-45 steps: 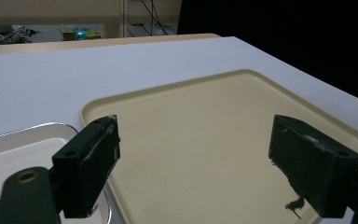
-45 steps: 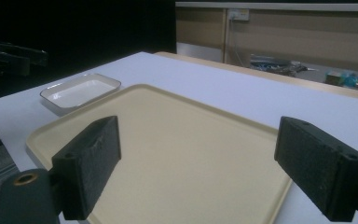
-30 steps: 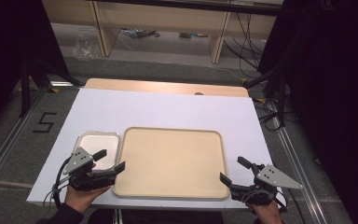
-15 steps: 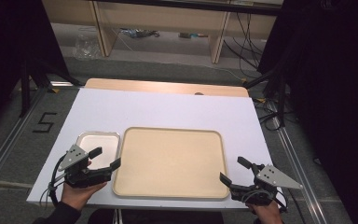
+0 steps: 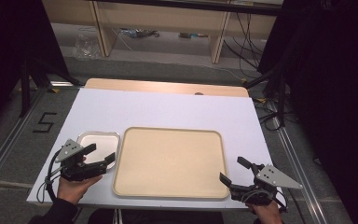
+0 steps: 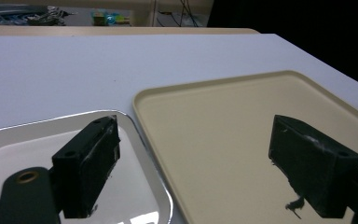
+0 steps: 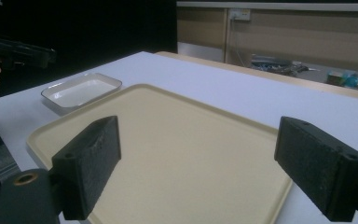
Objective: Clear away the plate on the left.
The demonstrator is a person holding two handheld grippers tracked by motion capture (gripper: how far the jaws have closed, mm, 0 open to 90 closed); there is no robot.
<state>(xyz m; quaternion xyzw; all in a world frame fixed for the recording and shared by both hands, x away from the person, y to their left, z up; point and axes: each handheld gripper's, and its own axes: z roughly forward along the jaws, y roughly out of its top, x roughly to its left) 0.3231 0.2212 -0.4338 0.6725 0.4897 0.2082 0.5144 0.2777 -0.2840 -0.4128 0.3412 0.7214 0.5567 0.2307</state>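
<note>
A large empty beige tray (image 5: 170, 161) lies at the front middle of the white table (image 5: 168, 109). Left of it sits a small white dish with a shiny rim (image 5: 98, 140). My left gripper (image 5: 103, 153) hovers open over the dish's near right corner, at the tray's left edge. In the left gripper view its jaws (image 6: 198, 158) stand wide apart, one over the dish (image 6: 28, 154), the other over the tray (image 6: 223, 121). My right gripper (image 5: 231, 169) is open at the tray's near right corner. Nothing lies between its jaws (image 7: 205, 163) above the tray (image 7: 182, 140).
A wooden board (image 5: 168, 87) edges the table's far side. Shelves and cables (image 5: 182, 32) stand on the floor beyond. A floor mark "5" (image 5: 44, 122) lies to the left. The right gripper view catches the dish (image 7: 81, 91) and the other gripper (image 7: 18, 51) at top left.
My left gripper has drifted slightly left and away from the tray's edge, towards the dish. The right gripper has stayed put.
</note>
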